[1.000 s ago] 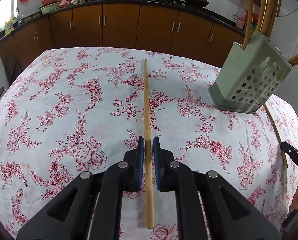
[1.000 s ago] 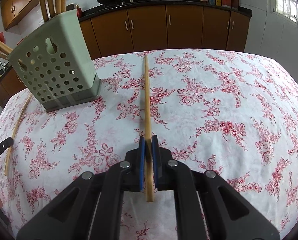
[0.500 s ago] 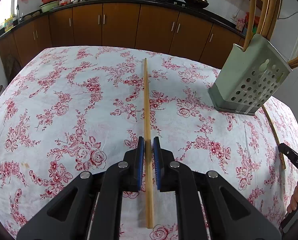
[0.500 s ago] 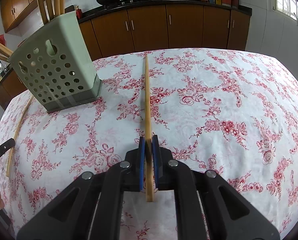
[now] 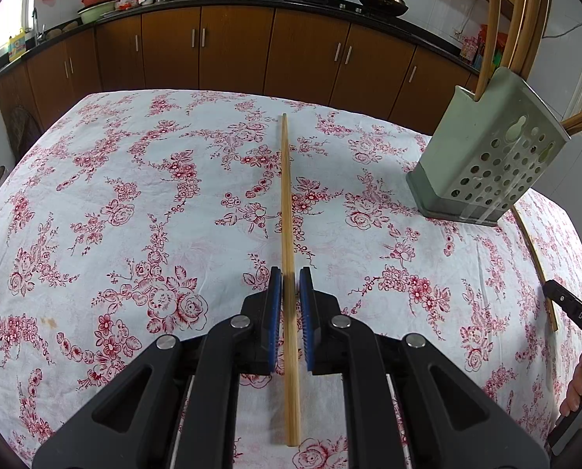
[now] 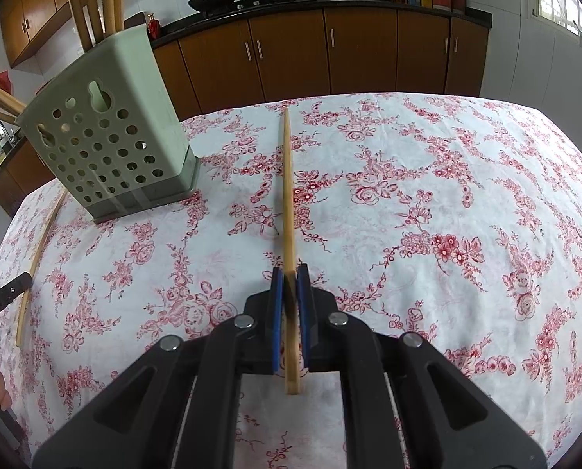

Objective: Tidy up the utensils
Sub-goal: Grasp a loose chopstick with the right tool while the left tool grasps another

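My left gripper (image 5: pixel 289 275) is shut on a long bamboo chopstick (image 5: pixel 287 195) that points away over the floral tablecloth. My right gripper (image 6: pixel 289 271) is shut on a second bamboo chopstick (image 6: pixel 288 179), its blue pads tight against it. A pale green perforated utensil holder (image 5: pixel 486 156) stands on the table between the two grippers, far right in the left wrist view. In the right wrist view the utensil holder (image 6: pixel 107 148) is far left. Several chopsticks stand in it. A third chopstick (image 5: pixel 533 250) lies loose on the cloth, also seen as the loose chopstick (image 6: pixel 36 250).
The table (image 5: pixel 115 203) carries a white cloth with red flowers. Brown kitchen cabinets (image 5: pixel 232 51) and a counter with woks run behind it. A person's hand (image 5: pixel 580 387) holds the other gripper's handle at the right edge.
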